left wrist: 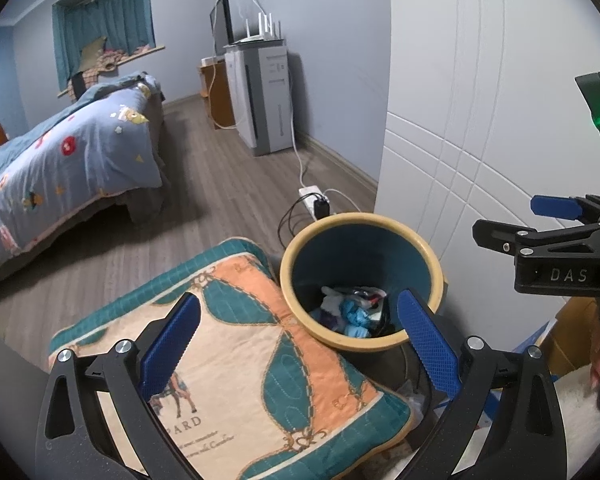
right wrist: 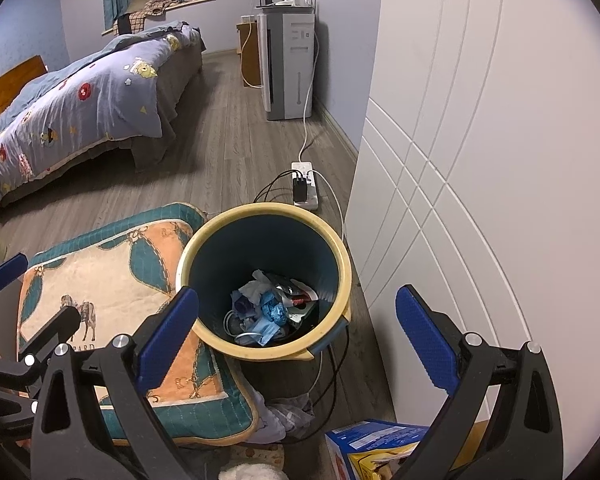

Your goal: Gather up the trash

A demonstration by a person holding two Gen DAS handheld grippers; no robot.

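Nearest to me are my own blue-padded fingers: my left gripper (left wrist: 298,344) is spread wide with nothing between its pads, and my right gripper (right wrist: 298,340) is spread just as wide and also holds nothing. Going left to right in the left wrist view, a bed (left wrist: 60,160) with a blue patterned quilt stands at the far left on the wooden floor (left wrist: 220,192). Closer in, under my left finger, lies a quilted cushion (left wrist: 240,360) in teal, orange and cream with a horse printed on it. Just to its right, touching its edge, stands the trash bin (left wrist: 300,248), a dark blue tub with a cream rim. The trash (left wrist: 350,312) sits in its bottom: crumpled blue and white scraps and some wrappers. Behind the bin a white power strip (left wrist: 312,196) lies on the floor with a black plug in it, and farther back a white tower appliance (left wrist: 260,96) stands against the wall. A white panelled door (left wrist: 480,120) fills the right side, beside the bin. In the right wrist view a blue and yellow box (right wrist: 372,448) lies on the floor at the lower edge, near my right finger.
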